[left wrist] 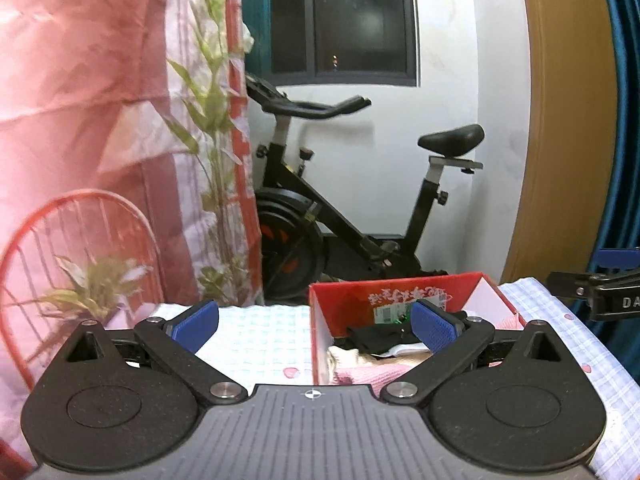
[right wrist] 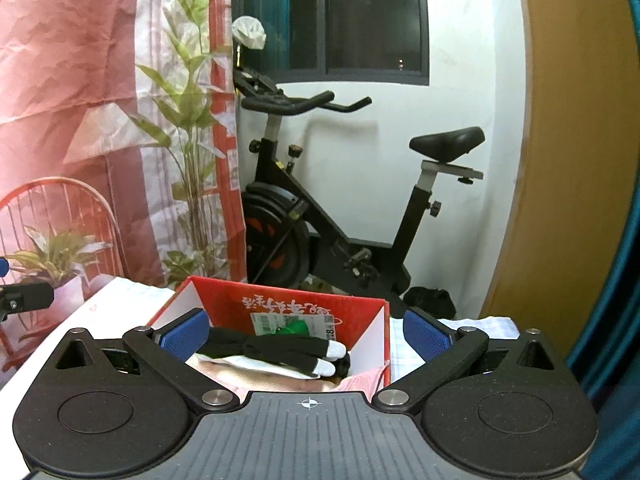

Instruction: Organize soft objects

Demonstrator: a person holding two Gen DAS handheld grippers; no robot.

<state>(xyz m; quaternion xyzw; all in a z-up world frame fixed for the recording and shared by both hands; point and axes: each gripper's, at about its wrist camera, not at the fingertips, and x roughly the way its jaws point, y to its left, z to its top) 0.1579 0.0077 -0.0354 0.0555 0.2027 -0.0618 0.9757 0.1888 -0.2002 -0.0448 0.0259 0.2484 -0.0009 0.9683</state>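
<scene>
A red cardboard box [right wrist: 288,304] with white inner walls stands on the cloth-covered table [left wrist: 256,332]. Inside it lie black socks with white toes [right wrist: 296,352] on top of pink and cream cloths [left wrist: 360,372]. In the left wrist view the same box [left wrist: 400,292] sits right of centre. My left gripper [left wrist: 316,324] is open, nothing between its blue pads [left wrist: 196,324], its right pad over the box. My right gripper [right wrist: 306,332] is open too and empty, hovering over the near side of the box. The other gripper [left wrist: 600,296] shows at the right edge.
A black exercise bike [right wrist: 320,208] stands behind the table against the white wall. A pink curtain with printed plants [left wrist: 120,140] hangs at the left. A wooden panel [right wrist: 568,160] and blue cloth [left wrist: 624,100] fill the right side. A dark window [left wrist: 344,20] is above.
</scene>
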